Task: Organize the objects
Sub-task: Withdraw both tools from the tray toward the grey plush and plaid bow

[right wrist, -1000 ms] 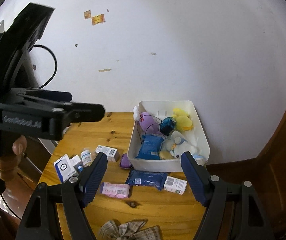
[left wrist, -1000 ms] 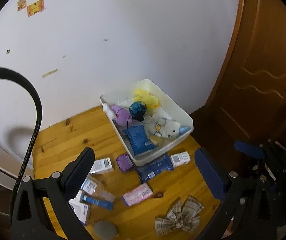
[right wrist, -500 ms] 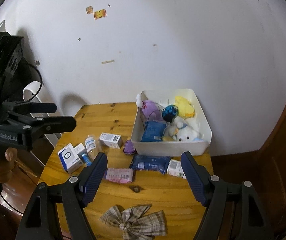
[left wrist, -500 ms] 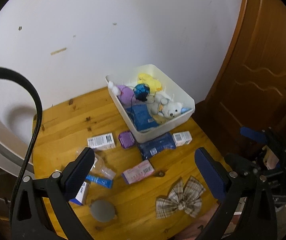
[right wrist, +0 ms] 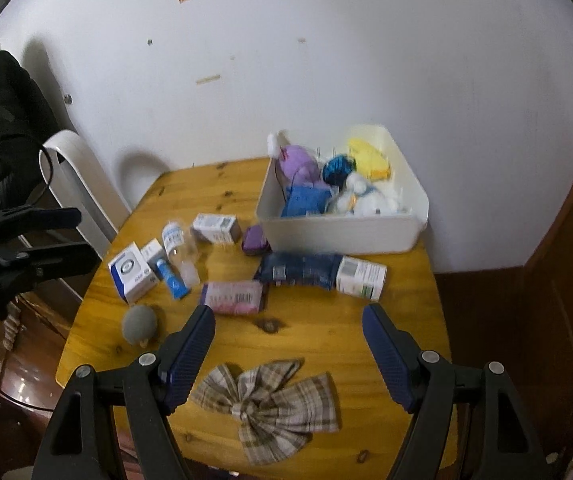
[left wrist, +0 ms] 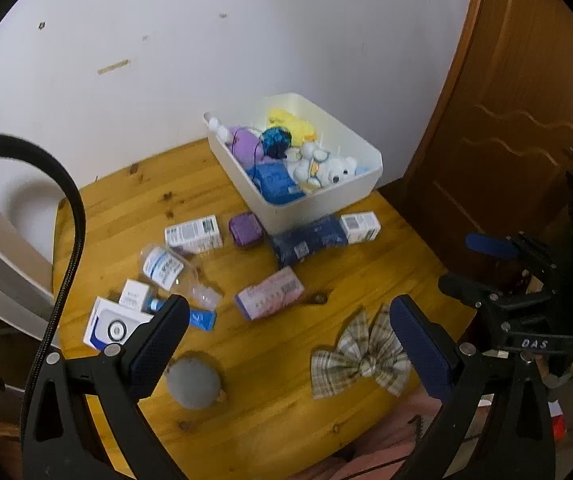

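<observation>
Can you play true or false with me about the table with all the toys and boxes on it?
1. The white teddy bear is inside the white bin. True.
2. The plaid bow is inside the bin. False: it lies on the wooden table, near its front edge.
3. The right gripper is squeezing the pink box. False: its jaws are open and hold nothing.
4. The small purple case sits on the table right beside the bin. True.
5. The left gripper is carrying the grey ball. False: its jaws are open and empty, and the ball rests on the table.
</observation>
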`<state>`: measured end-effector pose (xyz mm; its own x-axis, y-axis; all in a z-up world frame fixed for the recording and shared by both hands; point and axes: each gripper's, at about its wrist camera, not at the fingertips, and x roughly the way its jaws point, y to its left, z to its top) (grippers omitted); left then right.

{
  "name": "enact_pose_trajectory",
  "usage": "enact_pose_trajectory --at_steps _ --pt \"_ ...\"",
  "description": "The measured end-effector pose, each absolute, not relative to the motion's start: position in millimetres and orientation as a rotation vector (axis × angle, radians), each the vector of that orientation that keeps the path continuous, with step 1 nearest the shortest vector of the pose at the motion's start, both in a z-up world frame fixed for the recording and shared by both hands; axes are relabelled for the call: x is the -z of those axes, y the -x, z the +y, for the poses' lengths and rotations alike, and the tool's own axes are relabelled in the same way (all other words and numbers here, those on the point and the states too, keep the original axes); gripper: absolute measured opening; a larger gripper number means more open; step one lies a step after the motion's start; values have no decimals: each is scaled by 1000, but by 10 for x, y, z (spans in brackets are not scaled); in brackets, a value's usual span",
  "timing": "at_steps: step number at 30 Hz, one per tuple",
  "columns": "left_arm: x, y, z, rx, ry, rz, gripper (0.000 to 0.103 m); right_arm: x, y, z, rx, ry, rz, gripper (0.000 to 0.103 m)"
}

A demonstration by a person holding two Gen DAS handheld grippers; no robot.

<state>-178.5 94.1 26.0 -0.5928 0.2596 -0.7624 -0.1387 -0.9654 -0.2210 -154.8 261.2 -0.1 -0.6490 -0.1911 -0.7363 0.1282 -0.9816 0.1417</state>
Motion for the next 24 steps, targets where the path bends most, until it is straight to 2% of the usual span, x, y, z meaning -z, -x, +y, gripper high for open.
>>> enact_pose_trajectory --at_steps 11,18,24 --pt "228 1554 980 -2594 1354 -114 100 567 1469 2596 2607 -1354 -134 77" --pt "652 1480 940 -2610 1442 -35 100 952 1402 2301 2498 -1410 42 77" --pt "1028 1587 657 -2650 1579 -127 100 1268 1425 2040 2391 -1455 186 77"
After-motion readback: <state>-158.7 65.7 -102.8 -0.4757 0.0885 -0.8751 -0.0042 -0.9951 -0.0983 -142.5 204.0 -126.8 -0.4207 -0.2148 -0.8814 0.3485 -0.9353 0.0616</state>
